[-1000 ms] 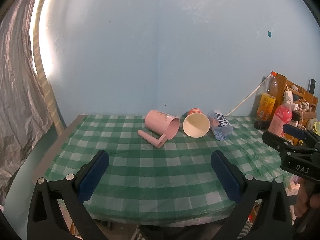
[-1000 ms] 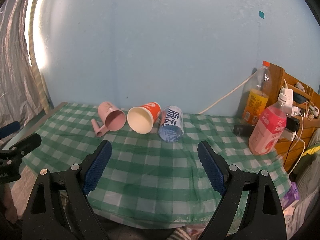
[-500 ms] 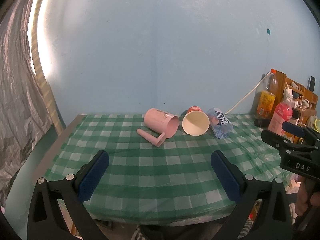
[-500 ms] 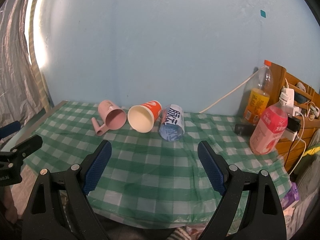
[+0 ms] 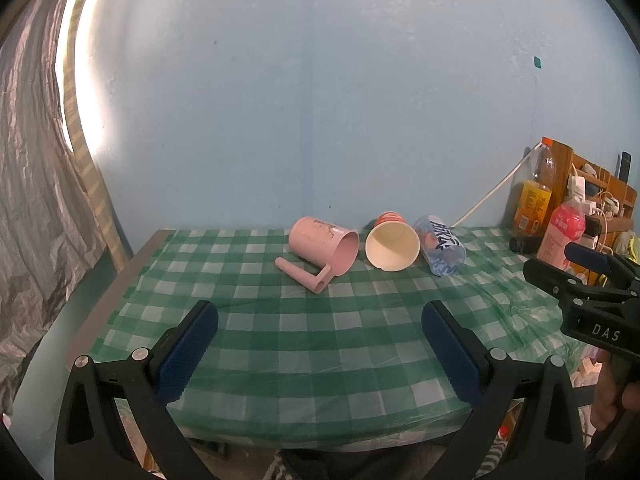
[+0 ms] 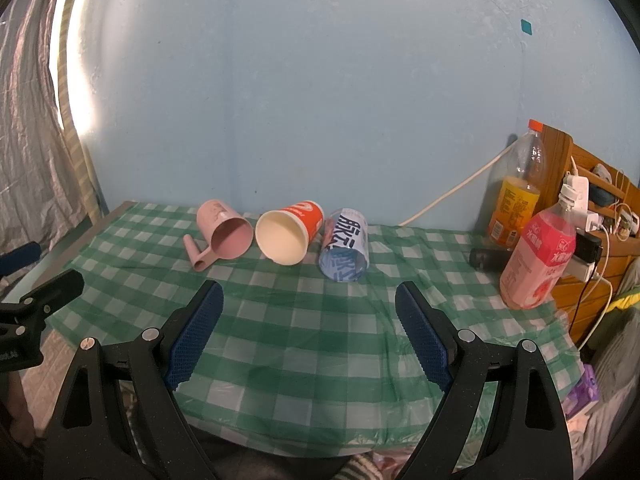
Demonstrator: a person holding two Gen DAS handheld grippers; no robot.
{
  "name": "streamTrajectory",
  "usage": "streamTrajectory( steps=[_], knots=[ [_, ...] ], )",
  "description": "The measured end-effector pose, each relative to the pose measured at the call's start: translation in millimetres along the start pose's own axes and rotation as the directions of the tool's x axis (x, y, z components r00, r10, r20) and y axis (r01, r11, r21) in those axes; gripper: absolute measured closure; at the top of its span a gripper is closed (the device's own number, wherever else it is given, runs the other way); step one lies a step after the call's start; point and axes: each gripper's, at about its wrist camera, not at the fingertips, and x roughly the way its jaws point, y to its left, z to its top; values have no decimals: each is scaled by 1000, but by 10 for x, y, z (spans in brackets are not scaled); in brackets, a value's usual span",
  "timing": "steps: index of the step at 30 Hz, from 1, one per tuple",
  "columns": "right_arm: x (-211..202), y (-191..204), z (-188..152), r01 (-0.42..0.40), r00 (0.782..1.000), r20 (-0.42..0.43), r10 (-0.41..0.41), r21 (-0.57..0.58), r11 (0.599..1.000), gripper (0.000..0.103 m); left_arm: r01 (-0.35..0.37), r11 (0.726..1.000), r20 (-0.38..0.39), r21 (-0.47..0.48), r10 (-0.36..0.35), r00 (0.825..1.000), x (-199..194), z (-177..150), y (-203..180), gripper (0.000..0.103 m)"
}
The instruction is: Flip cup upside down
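Note:
Three cups lie on their sides at the back of the green checked table point(image 5: 320, 344): a pink mug with a handle point(image 5: 324, 249) point(image 6: 225, 233), an orange paper cup point(image 5: 392, 241) point(image 6: 289, 231) with its mouth facing me, and a clear blue-printed cup point(image 5: 440, 245) point(image 6: 345, 245). My left gripper point(image 5: 319, 346) is open and empty above the table's near edge, well short of the cups. My right gripper point(image 6: 309, 332) is open and empty, likewise short of them. Each gripper shows at the edge of the other's view.
A pink drink bottle point(image 6: 536, 256) and an orange juice bottle point(image 6: 516, 196) stand at the table's right, with a small black object point(image 6: 490, 258) beside them. A wooden shelf with chargers and cables point(image 6: 592, 208) is further right. A blue wall is behind; a curtain point(image 5: 32, 200) hangs left.
Both views have shifted slightly; the cups sit a little higher in frame. Both grippers stay open and the cups have not moved.

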Motion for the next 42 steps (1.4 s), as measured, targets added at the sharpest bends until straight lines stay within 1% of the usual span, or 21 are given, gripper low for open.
streamTrajectory(
  steps=[24, 32, 38, 42],
  knots=[
    [17, -3, -5, 1, 1000, 0, -1, -1, 1000, 16, -2, 1000, -3, 1, 2, 1000, 2, 2, 38, 0],
    [69, 56, 20, -9, 1000, -9, 8, -22, 1000, 16, -23, 1000, -13, -4, 23, 1000, 66, 51, 142, 0],
    [202, 179, 127, -61, 998, -37, 59, -58, 996, 16, -37, 999, -13, -23, 36, 999, 190, 146, 258, 0],
    [354, 288, 246, -110, 993, -62, 104, -90, 990, 16, -73, 997, -21, -20, 73, 997, 313, 196, 306, 0]
  ],
)
